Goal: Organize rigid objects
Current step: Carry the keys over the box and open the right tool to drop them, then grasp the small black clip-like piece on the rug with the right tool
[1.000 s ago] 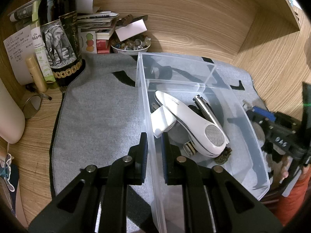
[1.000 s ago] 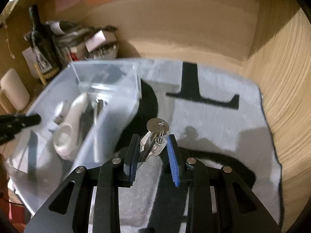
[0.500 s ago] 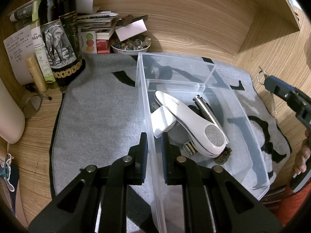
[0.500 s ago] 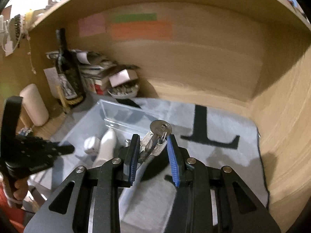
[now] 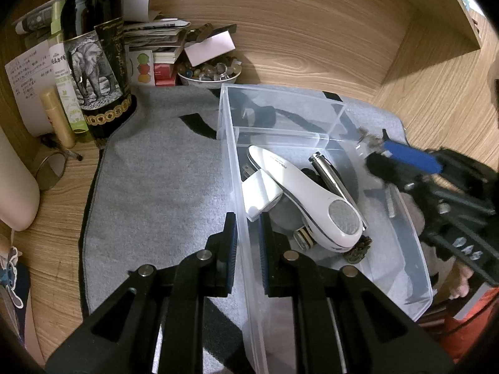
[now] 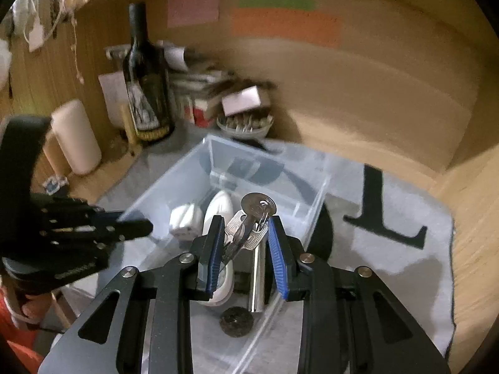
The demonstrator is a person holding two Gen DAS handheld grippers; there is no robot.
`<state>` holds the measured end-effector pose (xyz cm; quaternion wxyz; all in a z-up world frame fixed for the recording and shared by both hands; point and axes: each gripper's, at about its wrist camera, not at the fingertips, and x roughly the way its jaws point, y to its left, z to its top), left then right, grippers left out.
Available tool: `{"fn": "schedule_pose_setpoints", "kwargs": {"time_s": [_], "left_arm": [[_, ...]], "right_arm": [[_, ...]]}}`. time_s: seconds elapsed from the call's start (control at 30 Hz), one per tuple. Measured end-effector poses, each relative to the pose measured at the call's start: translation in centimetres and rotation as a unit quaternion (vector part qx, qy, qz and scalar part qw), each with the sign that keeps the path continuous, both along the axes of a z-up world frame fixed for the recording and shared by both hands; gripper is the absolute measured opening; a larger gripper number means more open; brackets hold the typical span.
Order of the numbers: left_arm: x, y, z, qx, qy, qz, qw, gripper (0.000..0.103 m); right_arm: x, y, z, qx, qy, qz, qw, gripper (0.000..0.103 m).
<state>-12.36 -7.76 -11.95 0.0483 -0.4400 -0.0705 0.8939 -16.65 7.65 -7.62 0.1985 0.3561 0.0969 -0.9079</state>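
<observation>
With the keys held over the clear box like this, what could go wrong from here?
1. The bunch of keys hangs loosely between the right claw pads, so a key may snag on a pad when released.
2. The near compartment of the clear box is already crowded by the white device and metal cylinder; the keys may land on top and slide.
3. The left claw pinches only the box's thin wall, which may slip or flex.

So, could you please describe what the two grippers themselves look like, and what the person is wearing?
Both are black. The left gripper and right gripper each have two angular fingers with triangular cut-outs, silver round bolts and ribbed blue pads. The right one's body bears white markings in the left view. No cables show. Orange-red clothing appears at the frame edges.
</observation>
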Motion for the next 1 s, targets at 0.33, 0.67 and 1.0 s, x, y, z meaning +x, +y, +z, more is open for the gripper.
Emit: {"fn": "schedule_pose_setpoints", "kwargs": {"time_s": [0.33,0.67,1.0], "left_arm": [[0.0,0.1,0.0,0.0,0.0,-0.001,1.0,0.011],[0.0,0.2,0.1,-0.002,0.0,-0.001,1.0,0.012],[0.0,0.0,0.1,0.018,-0.009,-0.006,0.9998,0.011]], "right_arm": [[-1.3,-0.6,-2.2,0.021,-0.039,0.002,0.999,0.027],[0.6,1.6,0.4,0.002,0.003,-0.022,1.0,0.043],[3.7,6.2,1.2,0.002,0.015,-0.083,0.996,0.043]]}}
